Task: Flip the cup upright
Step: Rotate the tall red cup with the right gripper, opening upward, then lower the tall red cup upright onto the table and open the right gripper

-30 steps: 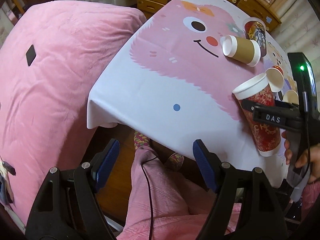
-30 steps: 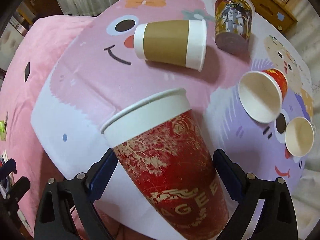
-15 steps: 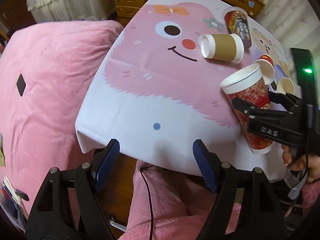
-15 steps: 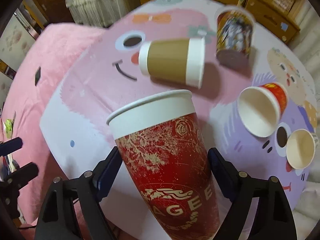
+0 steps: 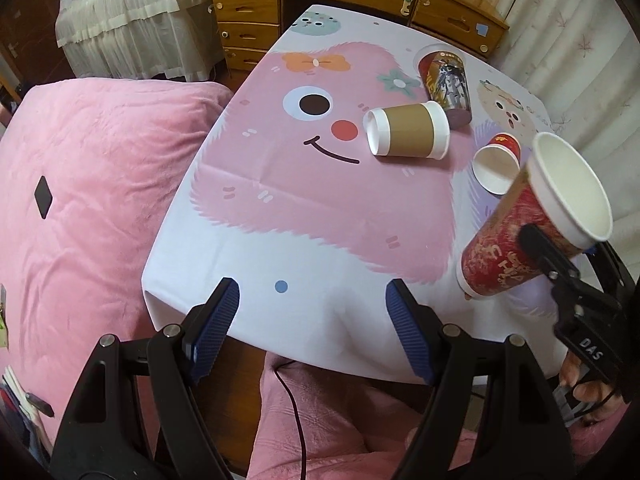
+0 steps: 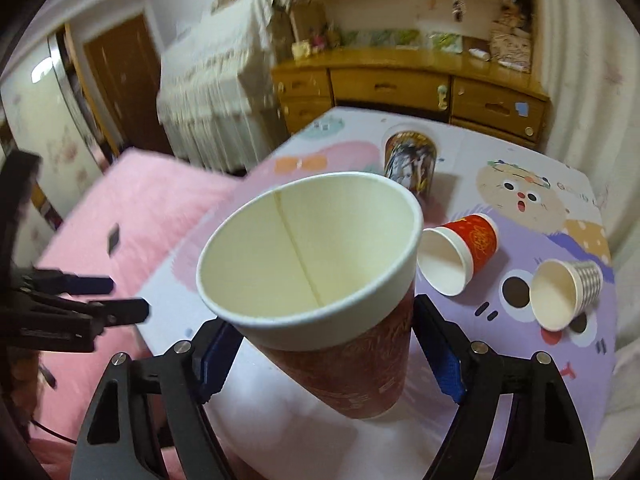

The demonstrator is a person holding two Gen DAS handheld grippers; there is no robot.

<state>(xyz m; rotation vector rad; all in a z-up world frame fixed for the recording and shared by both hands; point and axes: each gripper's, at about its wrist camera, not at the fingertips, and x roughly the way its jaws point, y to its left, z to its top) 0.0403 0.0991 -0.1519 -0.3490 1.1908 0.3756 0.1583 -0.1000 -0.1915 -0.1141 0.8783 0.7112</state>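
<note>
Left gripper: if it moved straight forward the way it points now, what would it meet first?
Probably the near edge of the table. The left gripper is open and empty, and the bare tablecloth lies between its fingertips. The brown cup lies farther on and to the right. Depth is unclear.

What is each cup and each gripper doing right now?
big red cup: held, tilted, mouth up, off the table.
brown cup: lying on its side.
small red cup: lying on its side.
striped cup: lying on its side.
picture cup: standing.
right gripper: shut on big red cup.
left gripper: open, empty.
</note>
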